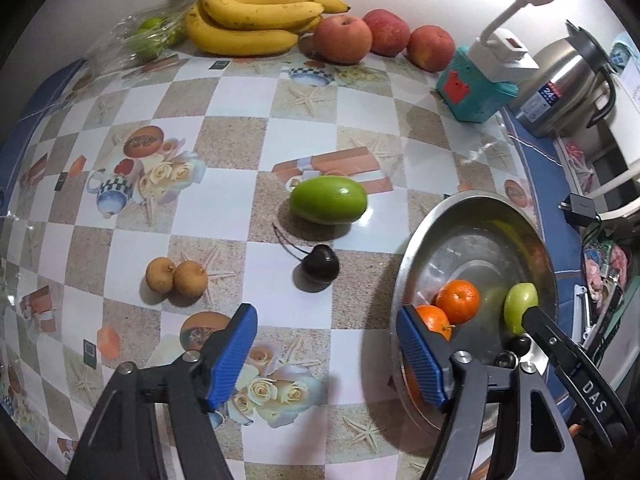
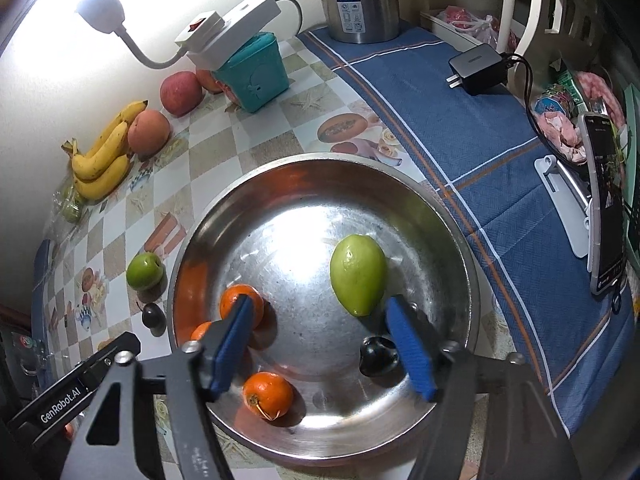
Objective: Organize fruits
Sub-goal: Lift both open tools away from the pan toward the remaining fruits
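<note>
Right hand-held gripper (image 2: 324,344): jaws spread, nothing pinched, over the steel bowl (image 2: 452,216). Bowl holds three oranges (image 2: 268,395), one dark plum (image 2: 378,356), one green mango (image 2: 359,274) toward 1 o'clock.

Left hand-held gripper (image 1: 326,354): jaws spread, empty, above the table (image 1: 224,208). Ahead at 12 o'clock: dark plum (image 1: 320,267), green mango (image 1: 328,199); two longans (image 1: 176,276) at 10 o'clock. Far edge: bananas (image 1: 256,20), three apples (image 1: 342,38).

Left gripper (image 1: 326,354) and right gripper (image 2: 324,346): same build. Black angular linkage arms, silver pivot screws, blue ribbed pads (image 1: 232,354) on the fingers. White lettering on side bars: "GenRobot.AI" on one, "DAS" on the other.
</note>
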Demonstrator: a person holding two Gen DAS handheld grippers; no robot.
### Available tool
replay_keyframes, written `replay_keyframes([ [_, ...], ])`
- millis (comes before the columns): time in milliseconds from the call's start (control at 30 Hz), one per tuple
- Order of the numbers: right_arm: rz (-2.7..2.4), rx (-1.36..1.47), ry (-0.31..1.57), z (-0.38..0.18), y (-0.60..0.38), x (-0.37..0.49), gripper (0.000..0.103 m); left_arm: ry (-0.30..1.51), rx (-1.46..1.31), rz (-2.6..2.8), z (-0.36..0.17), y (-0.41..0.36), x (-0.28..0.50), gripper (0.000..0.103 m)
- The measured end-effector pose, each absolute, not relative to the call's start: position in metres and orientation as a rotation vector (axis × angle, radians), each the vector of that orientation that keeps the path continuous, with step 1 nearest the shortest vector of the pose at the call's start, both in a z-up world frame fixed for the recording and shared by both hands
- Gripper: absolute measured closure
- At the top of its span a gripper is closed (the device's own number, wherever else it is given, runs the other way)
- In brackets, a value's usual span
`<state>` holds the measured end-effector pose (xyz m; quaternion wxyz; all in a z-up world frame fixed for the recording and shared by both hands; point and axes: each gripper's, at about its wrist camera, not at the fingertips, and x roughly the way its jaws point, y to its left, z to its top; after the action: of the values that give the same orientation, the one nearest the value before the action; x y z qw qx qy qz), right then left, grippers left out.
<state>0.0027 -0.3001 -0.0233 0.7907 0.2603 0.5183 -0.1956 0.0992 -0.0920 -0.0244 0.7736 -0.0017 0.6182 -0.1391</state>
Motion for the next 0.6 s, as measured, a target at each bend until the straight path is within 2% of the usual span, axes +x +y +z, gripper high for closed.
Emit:
replay_keyframes([
  [67,-0.419,0.549,1.118,-0.023,-0.299,0.003,0.031,1.34,-0.006,-0.288,-0.026,-0.09,0.1,0.018],
  [133,-0.419,0.545,1.119,-0.024,-0.298,0.004,0.025,1.339,-0.012,-0.273,-0.027,-0.087,0.101,0.012],
  [300,-0.423,0.534,1.122,-0.024,-0.296,0.005,0.025,1.331,-0.019,-0.25,-0.028,-0.082,0.103,0.004],
  [333,-0.425,0.533,1.123,-0.025,-0.295,0.005,0.025,1.33,-0.019,-0.245,-0.028,-0.081,0.103,0.0],
  [600,-0.427,0.531,1.127,-0.026,-0.294,0.005,0.024,1.345,-0.055,-0.22,-0.031,-0.073,0.106,0.0],
])
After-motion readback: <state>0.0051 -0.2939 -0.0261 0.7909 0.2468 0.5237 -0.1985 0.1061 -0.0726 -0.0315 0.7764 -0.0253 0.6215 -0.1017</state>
